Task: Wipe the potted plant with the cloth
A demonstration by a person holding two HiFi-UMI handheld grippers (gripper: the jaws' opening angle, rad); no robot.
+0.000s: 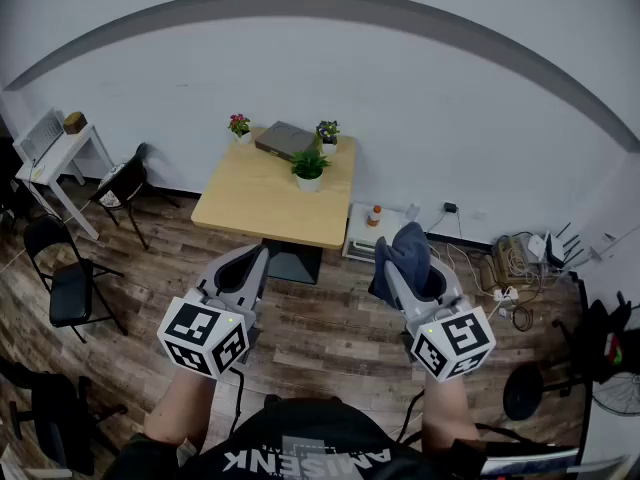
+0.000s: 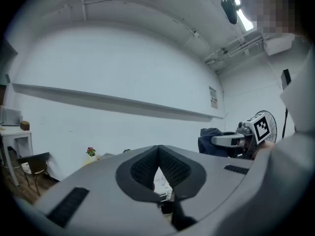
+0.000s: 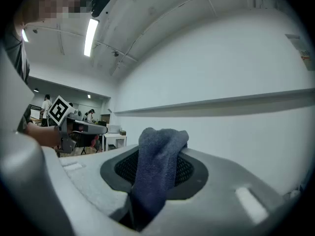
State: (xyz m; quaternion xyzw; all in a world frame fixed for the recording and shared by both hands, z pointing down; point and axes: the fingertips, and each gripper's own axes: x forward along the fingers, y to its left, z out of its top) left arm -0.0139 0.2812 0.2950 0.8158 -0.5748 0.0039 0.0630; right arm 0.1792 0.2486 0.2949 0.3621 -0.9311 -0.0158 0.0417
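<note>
My right gripper (image 1: 405, 278) is clamped on the cloth (image 3: 160, 166). The dark blue fabric is pinched between the jaws, and a loose fold flops over their tips. My left gripper (image 2: 158, 156) is closed on nothing, its pads meeting in front of bare wall. Both point level, side by side above the wood floor (image 1: 330, 318).

The tabletop (image 1: 260, 203) lies at 12 o'clock, well apart from both grippers, so I judge this is only the approach. The plant (image 1: 309, 167), green in a white pot, stands toward 1 o'clock on it. There is a grey box (image 1: 285, 140) just behind it and two flower pots (image 1: 239, 125) at the far corners.

To do it well, I'd hold the clamp firm on the way in and come up from the near edge. I'd meet the leaves with the loose fold, not the jaws. The pot looks light and may slide or tip, so I'd bring the left gripper to its 9 o'clock side first.
</note>
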